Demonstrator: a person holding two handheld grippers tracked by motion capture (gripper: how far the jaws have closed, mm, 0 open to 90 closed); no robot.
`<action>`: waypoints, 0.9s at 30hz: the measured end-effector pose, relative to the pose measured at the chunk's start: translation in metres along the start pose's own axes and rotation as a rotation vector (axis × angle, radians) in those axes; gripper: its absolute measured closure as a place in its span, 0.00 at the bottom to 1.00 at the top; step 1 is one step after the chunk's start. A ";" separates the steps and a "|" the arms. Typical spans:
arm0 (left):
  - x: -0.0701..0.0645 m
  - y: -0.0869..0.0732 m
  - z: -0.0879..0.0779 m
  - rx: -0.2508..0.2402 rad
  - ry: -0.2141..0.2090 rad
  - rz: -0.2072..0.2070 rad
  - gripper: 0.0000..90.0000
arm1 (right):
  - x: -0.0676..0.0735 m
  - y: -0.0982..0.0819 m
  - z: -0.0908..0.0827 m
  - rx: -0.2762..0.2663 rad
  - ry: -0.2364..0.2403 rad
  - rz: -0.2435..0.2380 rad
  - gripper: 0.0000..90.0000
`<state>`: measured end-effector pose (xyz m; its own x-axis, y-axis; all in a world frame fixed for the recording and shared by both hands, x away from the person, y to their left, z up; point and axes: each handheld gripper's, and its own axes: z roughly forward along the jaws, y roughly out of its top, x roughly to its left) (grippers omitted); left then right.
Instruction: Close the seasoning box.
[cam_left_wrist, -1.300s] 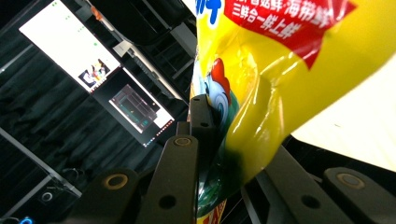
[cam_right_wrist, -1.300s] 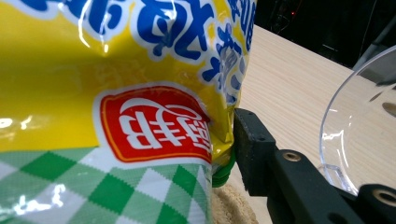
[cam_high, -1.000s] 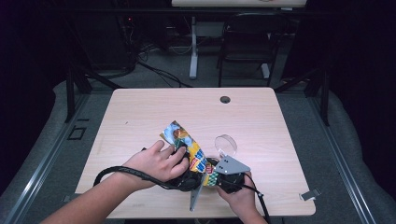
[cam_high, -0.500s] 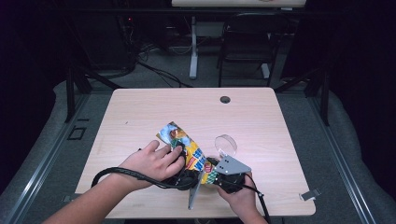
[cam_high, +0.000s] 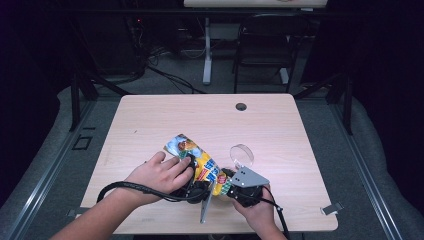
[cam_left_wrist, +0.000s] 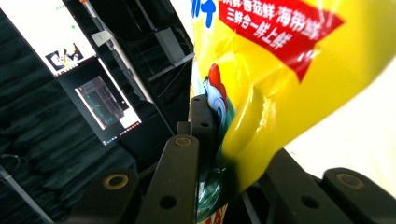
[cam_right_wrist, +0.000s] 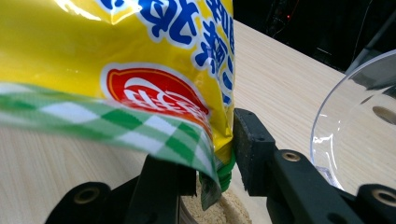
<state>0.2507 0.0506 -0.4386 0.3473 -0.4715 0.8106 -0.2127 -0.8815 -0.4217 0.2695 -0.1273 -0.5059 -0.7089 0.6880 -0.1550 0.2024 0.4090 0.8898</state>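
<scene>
Gripping the snack bag (cam_high: 200, 162) from both sides, the left gripper (cam_high: 196, 189) and right gripper (cam_high: 231, 186) each clamp its edge. Judging by this, the bag is not torn open yet; the clear bowl (cam_high: 242, 155) waits just beside.

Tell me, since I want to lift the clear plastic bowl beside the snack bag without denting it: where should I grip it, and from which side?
Probably best at the upper rim of the clear plastic bowl, coming from its far right side. It stands tilted on the table, rim raised, and that side is free; the snack bag, left gripper and right gripper crowd the near left. Pinch the thin wall lightly.
</scene>
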 end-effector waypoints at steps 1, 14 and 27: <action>-0.001 0.000 0.000 -0.001 -0.002 -0.006 0.96 | 0.000 0.000 0.000 0.000 0.000 0.000 0.79; -0.007 -0.005 0.003 -0.017 -0.043 -0.076 0.97 | 0.001 0.000 0.000 -0.004 -0.004 -0.004 0.80; -0.015 -0.007 0.007 -0.038 -0.073 -0.143 0.97 | 0.002 0.001 0.000 -0.006 -0.005 -0.019 0.84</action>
<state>0.2530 0.0638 -0.4504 0.4412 -0.3434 0.8291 -0.1903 -0.9387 -0.2875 0.2680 -0.1255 -0.5057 -0.7090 0.6833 -0.1744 0.1849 0.4188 0.8891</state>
